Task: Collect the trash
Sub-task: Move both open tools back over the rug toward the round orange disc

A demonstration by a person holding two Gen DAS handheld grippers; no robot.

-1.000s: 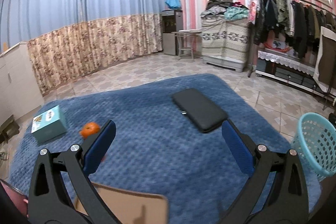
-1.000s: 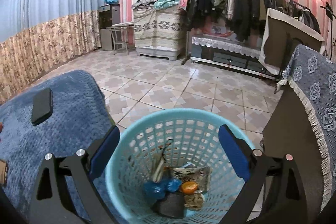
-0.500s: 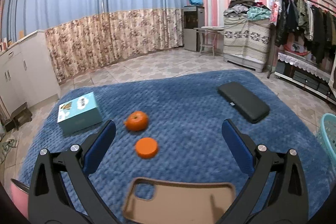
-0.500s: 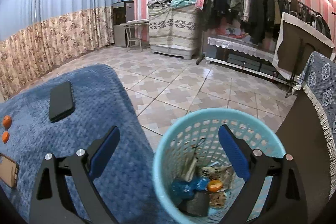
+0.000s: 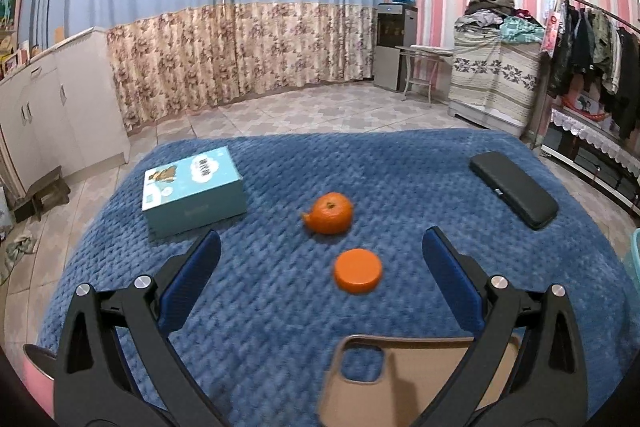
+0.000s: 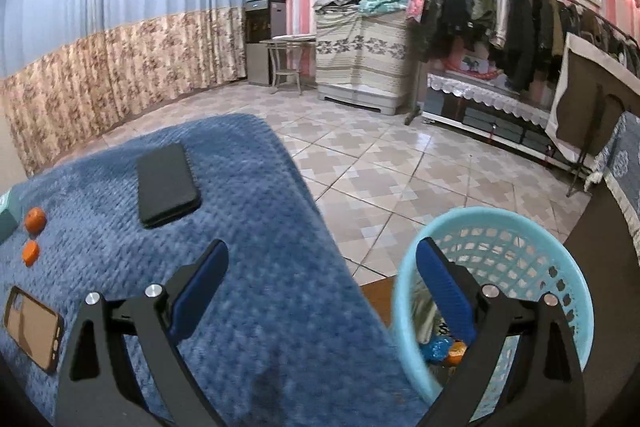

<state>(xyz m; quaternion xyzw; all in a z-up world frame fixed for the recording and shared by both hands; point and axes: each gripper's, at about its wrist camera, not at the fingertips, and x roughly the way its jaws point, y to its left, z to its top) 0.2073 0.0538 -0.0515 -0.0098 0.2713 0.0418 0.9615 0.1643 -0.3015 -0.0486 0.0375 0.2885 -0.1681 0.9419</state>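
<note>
An orange mandarin (image 5: 330,213) and a flat orange lid (image 5: 358,270) lie on the blue blanket (image 5: 280,307). My left gripper (image 5: 320,279) is open and empty, just in front of the lid. My right gripper (image 6: 322,291) is open and empty over the blanket's right edge, beside the light blue basket (image 6: 560,267) on the floor, which holds several pieces of trash (image 6: 440,345). The mandarin (image 6: 35,220) and lid (image 6: 31,252) also show far left in the right wrist view.
A teal box (image 5: 192,191) sits left of the mandarin. A black case (image 5: 514,189) lies at the blanket's right side. A brown phone case (image 5: 400,379) lies at the near edge. Clothes rack (image 6: 520,27) and cabinet (image 5: 52,107) stand around the tiled floor.
My left gripper swung left, bringing the mandarin and lid to centre view. My right gripper moved left away from above the basket, now over the blanket's edge.
</note>
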